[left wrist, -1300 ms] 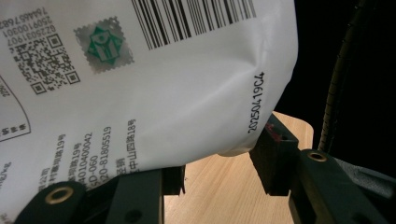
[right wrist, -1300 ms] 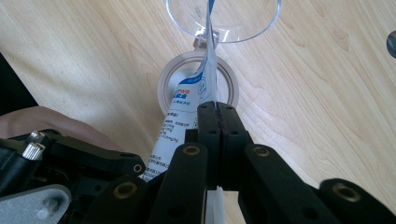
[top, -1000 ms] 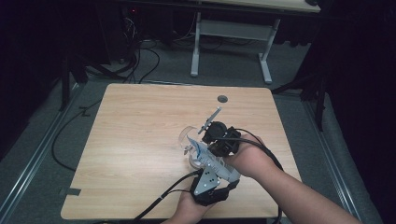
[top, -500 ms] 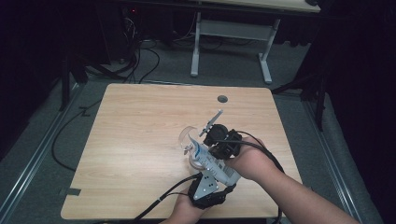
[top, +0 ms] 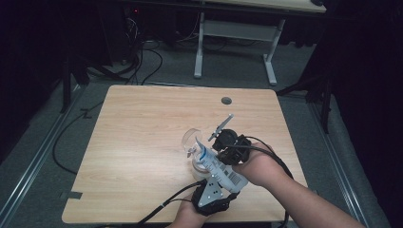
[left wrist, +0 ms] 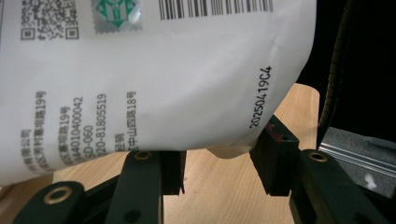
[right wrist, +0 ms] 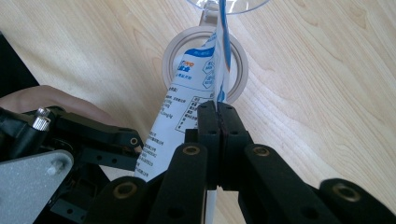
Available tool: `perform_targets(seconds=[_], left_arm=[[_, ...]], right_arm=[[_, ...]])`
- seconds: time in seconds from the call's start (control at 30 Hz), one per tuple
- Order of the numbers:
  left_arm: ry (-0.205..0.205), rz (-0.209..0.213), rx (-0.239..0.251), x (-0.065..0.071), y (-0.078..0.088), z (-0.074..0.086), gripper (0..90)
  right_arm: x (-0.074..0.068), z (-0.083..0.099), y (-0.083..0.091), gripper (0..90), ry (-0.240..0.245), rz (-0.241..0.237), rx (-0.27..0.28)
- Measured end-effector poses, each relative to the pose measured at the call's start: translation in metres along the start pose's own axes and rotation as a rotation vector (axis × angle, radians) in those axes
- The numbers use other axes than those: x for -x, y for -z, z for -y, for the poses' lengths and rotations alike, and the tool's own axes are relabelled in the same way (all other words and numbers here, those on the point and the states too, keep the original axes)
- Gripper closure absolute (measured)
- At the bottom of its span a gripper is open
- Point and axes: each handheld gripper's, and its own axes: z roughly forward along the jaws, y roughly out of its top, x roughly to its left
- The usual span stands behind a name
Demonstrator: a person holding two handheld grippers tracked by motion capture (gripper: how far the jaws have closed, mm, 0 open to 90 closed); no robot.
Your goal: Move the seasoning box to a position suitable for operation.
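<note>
— White pouch (top: 219, 167) is being gripped low down by the left gripper (top: 212, 186), above the near table (top: 142, 123) edge.
— Its edge is being pinched by the right gripper (right wrist: 218, 122), jaws together; clear glass (top: 191, 140) beyond.

The packet (top: 219, 167) is white, printed with black barcode bars, black QR squares, a green and silver seal and rows of small black text; its other face (right wrist: 187, 100) carries blue bands and blue lettering. The glass (top: 192, 140) is clear and colourless. The grippers (right wrist: 218, 109) are black with brass-coloured rivets; one bears a grey plate (top: 209, 191). The table (top: 138, 128) is pale wood grain, with a dark grey round plug (top: 226, 100) near its far edge.
</note>
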Motion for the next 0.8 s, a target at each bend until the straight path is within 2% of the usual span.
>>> perform_targets(seconds=[0.8], left_arm=[[-0.008, -0.016, 0.003, -0.0014, 0.0018, 0.0023, 58.9]], right_arm=[[-0.0018, 0.0001, 0.0097, 89.6, -0.014, 0.001, -0.004]])
